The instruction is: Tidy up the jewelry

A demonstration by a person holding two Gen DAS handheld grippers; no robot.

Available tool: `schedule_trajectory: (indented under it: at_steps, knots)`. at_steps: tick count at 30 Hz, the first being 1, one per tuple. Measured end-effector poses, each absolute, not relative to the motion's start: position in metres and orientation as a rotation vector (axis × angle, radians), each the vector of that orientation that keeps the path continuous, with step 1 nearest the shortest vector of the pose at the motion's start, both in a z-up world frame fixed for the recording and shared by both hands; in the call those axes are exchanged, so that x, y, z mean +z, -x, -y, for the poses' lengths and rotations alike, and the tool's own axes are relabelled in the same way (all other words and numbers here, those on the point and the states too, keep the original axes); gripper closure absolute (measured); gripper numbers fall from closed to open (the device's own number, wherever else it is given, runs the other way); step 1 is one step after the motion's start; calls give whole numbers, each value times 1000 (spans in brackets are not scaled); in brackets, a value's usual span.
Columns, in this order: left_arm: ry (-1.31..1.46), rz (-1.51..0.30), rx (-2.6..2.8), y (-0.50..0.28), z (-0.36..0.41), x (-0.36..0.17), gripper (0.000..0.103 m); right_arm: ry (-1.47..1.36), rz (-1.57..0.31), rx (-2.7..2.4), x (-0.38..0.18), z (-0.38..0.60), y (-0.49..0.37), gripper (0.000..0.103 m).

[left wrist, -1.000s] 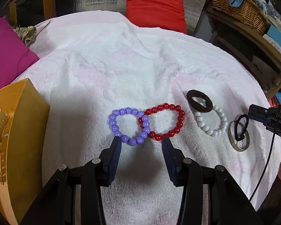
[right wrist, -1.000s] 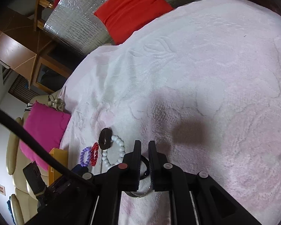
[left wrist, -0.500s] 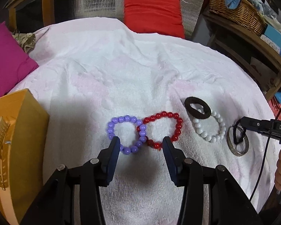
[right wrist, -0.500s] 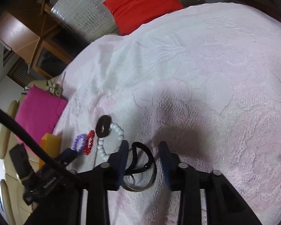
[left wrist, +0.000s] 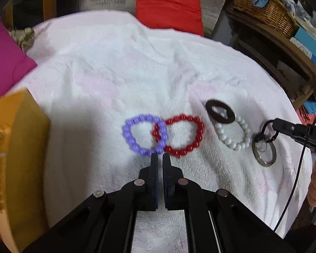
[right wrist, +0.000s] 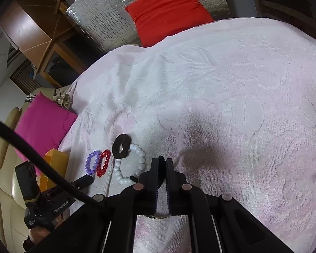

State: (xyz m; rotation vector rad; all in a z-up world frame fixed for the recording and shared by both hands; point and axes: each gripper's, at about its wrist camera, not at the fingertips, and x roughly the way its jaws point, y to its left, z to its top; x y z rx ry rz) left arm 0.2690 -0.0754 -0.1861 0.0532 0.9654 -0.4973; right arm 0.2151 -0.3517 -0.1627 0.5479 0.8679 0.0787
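Fingers (left wrist: 154, 164) of the left gripper (left wrist: 160, 158) are drawn nearly together with only a thin gap, and nothing is seen clamped between them; their tips sit just short of the purple bead bracelet (left wrist: 144, 133), close to where it overlaps the red bead bracelet (left wrist: 184, 135). Both bracelets lie flat on the white towel (left wrist: 115, 73) directly ahead of these fingers. Further right of them, a white bead bracelet (left wrist: 234, 135) is laid partly under a dark ring (left wrist: 220, 111), and beyond that a metal bangle (left wrist: 264, 152) rests on the towel. Fingers (right wrist: 154, 168) of the right gripper (right wrist: 162, 164) are pressed onto a black hair tie (right wrist: 161, 164), a sliver of which shows between the tips; in the left view its loop (left wrist: 268, 131) is seen hanging from those tips over the bangle. An orange box (left wrist: 14, 147) stands left of the left fingers, and a red cushion (right wrist: 168, 10) lies beyond the towel.
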Motion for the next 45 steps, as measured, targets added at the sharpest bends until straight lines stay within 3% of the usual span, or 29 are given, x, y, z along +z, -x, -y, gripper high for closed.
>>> schedule_trajectory:
  at_steps: [4,10,15,21,23,24,34,45]
  knots:
    - [-101,-885,-496,-263,78,-173,99,-561,-873,72,-164,353,-215,96]
    - [-147,-928,-528,-270,87,-188,95,-573,-882,62,-166,355,-216,96]
    - [-170,-915,-560,-273,94,-189,63,-575,-883,58,-166,355,-216,96]
    - [-187,-962,-596,-279,95,-200,65,-583,-881,46,-167,357,-215,96]
    - [-180,-983,-607,-281,92,-200,79,-580,-877,42,-166,357,-214,96]
    - [-180,-992,-607,-282,91,-200,80,-580,-876,42,-166,357,-214,96]
    - [-195,-890,-532,-284,82,-175,81,-587,-862,38,-164,357,-213,96]
    - [-187,-949,-544,-299,117,-192,81,-578,-854,30,-165,358,-215,96]
